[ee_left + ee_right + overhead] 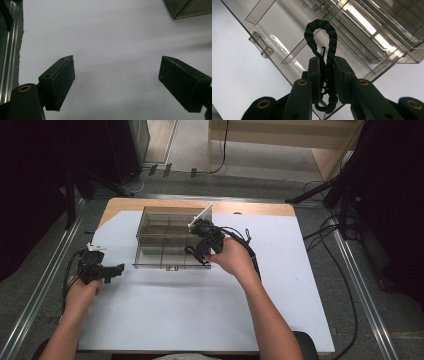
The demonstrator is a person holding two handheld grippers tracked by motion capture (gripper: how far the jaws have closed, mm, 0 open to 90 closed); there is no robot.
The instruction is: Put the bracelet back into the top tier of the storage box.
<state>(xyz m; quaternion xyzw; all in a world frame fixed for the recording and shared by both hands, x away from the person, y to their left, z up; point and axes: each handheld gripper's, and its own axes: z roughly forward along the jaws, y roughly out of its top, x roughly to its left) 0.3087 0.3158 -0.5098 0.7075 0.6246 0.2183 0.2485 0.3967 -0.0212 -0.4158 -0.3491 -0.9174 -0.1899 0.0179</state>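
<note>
The right gripper (327, 75) pinches a black braided cord loop (322, 37) over the clear compartment box (150, 237), while at eight o'clock the left gripper (116, 82) gapes empty above the worktop (200, 310).

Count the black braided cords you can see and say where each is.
1. The black braided cord is pinched between the right gripper jaws, looped over the clear divided box. More could be hidden behind the hand.

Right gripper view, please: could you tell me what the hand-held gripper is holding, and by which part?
The right hand-held gripper clamps a black braided cord loop by its doubled lower strands, the rounded loop end standing free above the jaws over the clear plastic compartment box.
</note>
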